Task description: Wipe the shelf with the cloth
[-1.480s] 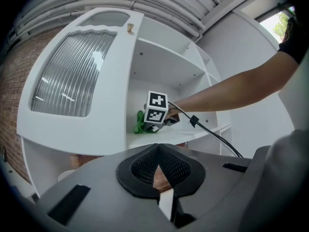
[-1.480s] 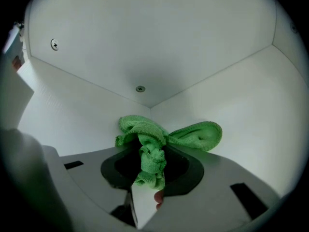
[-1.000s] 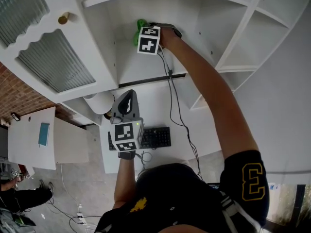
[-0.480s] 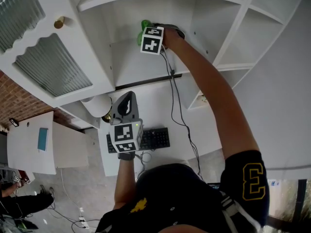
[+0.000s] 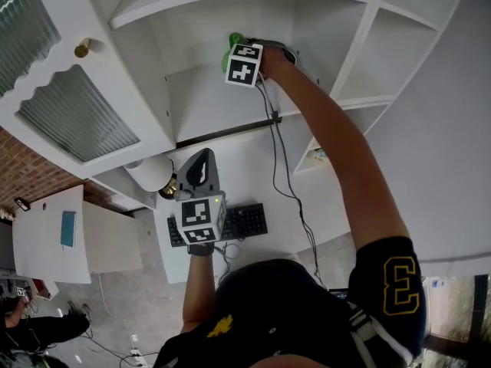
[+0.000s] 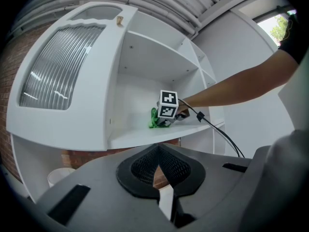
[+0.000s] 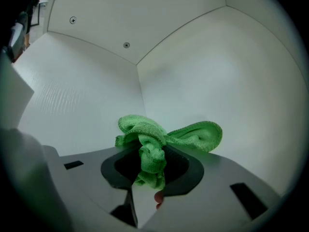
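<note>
head view: the right gripper (image 5: 238,48) reaches into the open cabinet, held over the shelf (image 5: 201,106) toward its back edge. the green cloth (image 5: 233,40) bunches at its tip. the left gripper (image 5: 201,161) hangs low over the front part of the desk (image 5: 257,163), above the keyboard (image 5: 236,219) near the desk's front edge. a ribbed-glass door (image 5: 77,121) stands open at the left.

left gripper view: this claw's jaws are drawn together with nothing between them. beyond them the cloth touches the shelf board, back from its front edge, with the right gripper's marker cube directly above it.

right gripper view: the jaws are clamped on a twisted middle part of the cloth. two folds spread out past the tips, one to the left and one to the right, close to an inner corner of the shelf compartment.
</note>
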`<state>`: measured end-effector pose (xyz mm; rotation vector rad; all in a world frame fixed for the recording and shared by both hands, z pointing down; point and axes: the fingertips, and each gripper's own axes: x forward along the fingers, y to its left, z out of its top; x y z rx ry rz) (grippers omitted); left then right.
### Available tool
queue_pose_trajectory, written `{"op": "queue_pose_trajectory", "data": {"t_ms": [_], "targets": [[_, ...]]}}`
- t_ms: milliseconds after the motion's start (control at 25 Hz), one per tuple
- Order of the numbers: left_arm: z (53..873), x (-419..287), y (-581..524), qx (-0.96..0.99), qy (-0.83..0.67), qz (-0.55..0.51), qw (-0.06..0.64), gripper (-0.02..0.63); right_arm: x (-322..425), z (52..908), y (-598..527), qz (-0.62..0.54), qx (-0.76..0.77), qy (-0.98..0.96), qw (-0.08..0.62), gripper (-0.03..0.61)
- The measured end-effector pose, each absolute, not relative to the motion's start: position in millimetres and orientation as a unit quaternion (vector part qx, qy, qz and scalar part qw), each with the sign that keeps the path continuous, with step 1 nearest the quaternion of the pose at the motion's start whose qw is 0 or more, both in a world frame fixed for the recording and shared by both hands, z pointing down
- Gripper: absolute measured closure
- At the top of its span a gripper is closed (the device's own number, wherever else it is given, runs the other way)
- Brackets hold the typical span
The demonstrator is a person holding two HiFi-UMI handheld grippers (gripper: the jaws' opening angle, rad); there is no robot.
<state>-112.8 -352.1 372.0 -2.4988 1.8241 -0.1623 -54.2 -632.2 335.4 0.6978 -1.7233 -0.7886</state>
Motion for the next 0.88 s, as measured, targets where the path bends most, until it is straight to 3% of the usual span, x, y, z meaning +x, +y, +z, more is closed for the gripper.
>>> {"op": "queue_pose_trajectory", "data": {"t_ms": [880], "targets": [[377.9,-108.1,-350.5,-0.808,0.587,-0.052,0.023,0.603,16.2,337.4,-657.5,-0.236,0.404,-0.640,0.610,0.472]]}}
